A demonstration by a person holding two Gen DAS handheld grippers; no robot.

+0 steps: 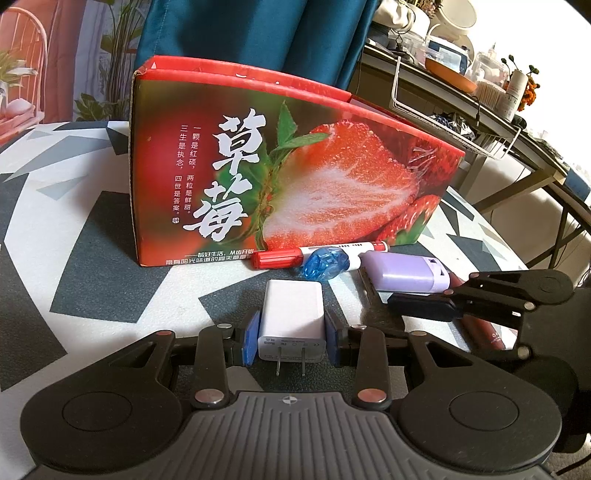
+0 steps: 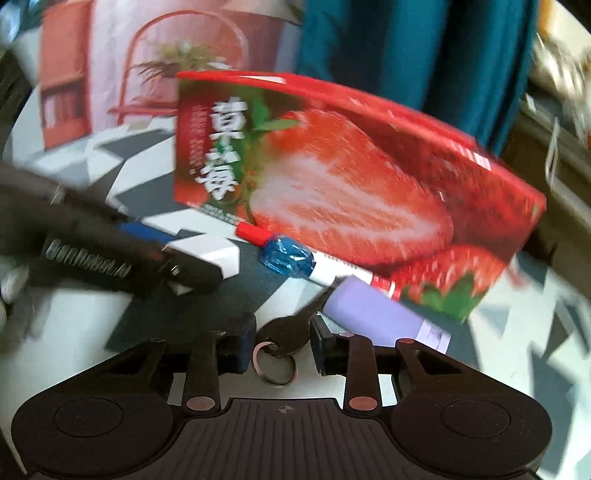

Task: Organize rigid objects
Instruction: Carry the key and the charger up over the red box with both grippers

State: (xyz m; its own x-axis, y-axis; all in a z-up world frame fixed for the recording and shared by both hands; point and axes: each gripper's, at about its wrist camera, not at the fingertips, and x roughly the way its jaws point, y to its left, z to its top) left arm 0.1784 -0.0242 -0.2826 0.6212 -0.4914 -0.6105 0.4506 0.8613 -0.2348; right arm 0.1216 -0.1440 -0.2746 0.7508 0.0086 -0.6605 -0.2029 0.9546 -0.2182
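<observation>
My left gripper [image 1: 291,338] is shut on a white plug charger [image 1: 291,321], prongs pointing back at the camera. My right gripper [image 2: 282,341] holds a black key [image 2: 284,334] with a metal ring [image 2: 275,363] between its pads; it also shows in the left wrist view [image 1: 424,308]. A strawberry-printed box [image 1: 295,177] stands ahead on the patterned table [image 1: 85,229]. Along its base lie a red-capped marker [image 1: 291,256], a blue crinkly wrapped piece [image 1: 327,264] and a lilac rectangular case [image 1: 402,275]. The right wrist view is blurred.
A dark red tube [image 1: 484,330] lies under the right gripper. A cluttered side table with a white wire basket [image 1: 454,125] stands at back right. A teal curtain [image 1: 258,33] hangs behind the box.
</observation>
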